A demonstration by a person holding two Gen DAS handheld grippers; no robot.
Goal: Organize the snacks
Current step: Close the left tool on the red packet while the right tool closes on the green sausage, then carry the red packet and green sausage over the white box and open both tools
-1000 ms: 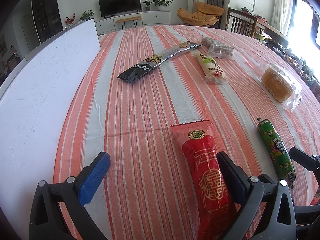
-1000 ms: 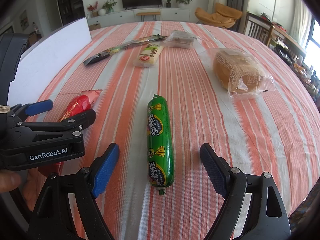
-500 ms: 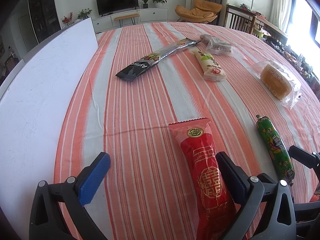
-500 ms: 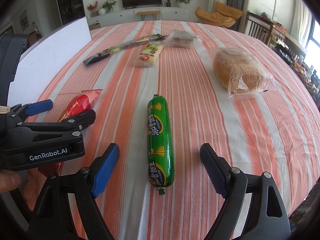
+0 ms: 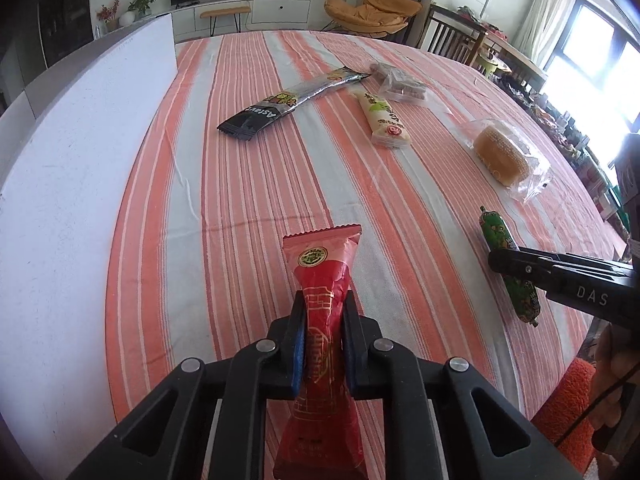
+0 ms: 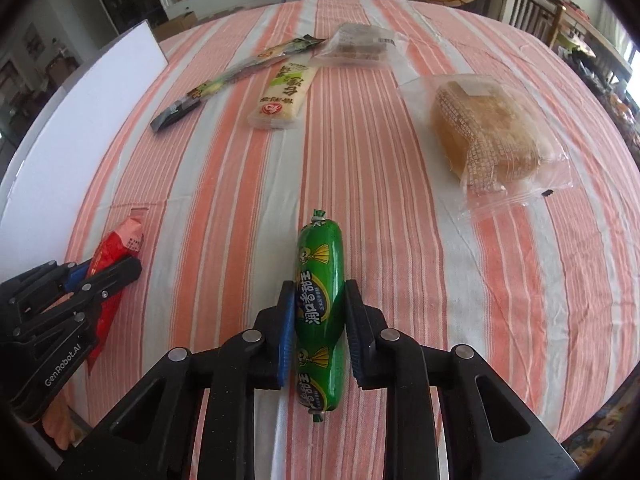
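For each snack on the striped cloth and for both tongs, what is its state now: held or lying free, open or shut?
Left tongs: just closed, shut on the red snack packet.
Right tongs: just closed, shut on the green sausage.
Red snack packet: gripped.
Green sausage: gripped.
Long black stick packet: lying free.
White cracker packet: lying free.
Clear bag of brown pieces: lying free.
Bread in clear bag: lying free, sealed.

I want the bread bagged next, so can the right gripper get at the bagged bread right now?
Probably not yet: the right gripper is shut on the green sausage. The striped cloth toward the bagged bread looks bare.
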